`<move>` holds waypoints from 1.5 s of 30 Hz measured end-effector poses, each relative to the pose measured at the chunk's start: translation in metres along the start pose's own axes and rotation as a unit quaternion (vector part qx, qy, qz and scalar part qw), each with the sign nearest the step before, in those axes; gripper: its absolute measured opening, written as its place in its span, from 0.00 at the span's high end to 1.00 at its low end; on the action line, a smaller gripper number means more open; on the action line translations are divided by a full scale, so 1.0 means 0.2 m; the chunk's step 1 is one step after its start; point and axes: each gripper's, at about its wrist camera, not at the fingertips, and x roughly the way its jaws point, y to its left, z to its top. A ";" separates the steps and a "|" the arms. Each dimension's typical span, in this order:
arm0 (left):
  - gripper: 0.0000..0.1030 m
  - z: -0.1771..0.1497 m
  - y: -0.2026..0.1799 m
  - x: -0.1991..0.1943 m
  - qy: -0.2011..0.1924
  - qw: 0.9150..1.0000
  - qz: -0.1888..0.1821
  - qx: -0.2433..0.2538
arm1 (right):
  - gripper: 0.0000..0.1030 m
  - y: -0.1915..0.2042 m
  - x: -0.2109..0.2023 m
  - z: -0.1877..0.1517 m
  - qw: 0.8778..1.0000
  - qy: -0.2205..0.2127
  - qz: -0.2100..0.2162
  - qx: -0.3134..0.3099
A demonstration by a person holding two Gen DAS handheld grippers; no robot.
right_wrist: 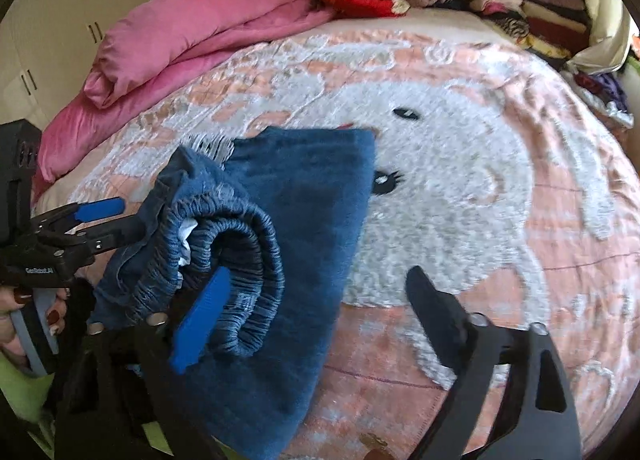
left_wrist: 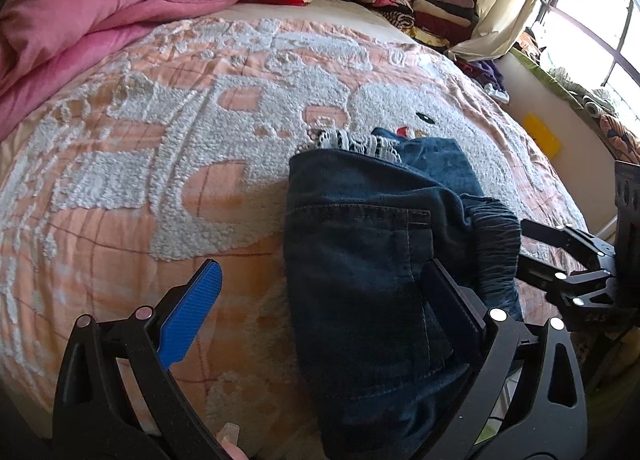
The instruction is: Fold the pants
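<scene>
Pants (right_wrist: pixel 288 196) lie folded on the bedspread (right_wrist: pixel 460 188) between open hand-held grippers.

One pants (left_wrist: pixel 360 260), two grippers (left_wrist: pixel 320 300) (right_wrist: pixel 316 308), one quilt (left_wrist: pixel 80 8).

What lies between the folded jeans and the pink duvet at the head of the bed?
Only bare bedspread. In the left wrist view, nothing lies between the jeans and the pink duvet.
</scene>
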 end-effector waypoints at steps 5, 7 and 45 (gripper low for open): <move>0.09 -0.01 -0.02 0.09 0.017 1.000 -0.001 0.005 | 0.22 0.00 0.09 -0.01 0.999 0.018 0.028 0.012; 0.10 -0.01 -0.02 0.11 0.022 1.000 -0.004 0.006 | 0.22 -0.01 0.11 0.00 0.999 0.017 0.039 0.013; 0.60 0.42 -0.09 0.10 -0.046 0.999 -0.024 0.010 | 0.76 0.08 0.07 0.44 0.991 -0.087 0.067 -0.076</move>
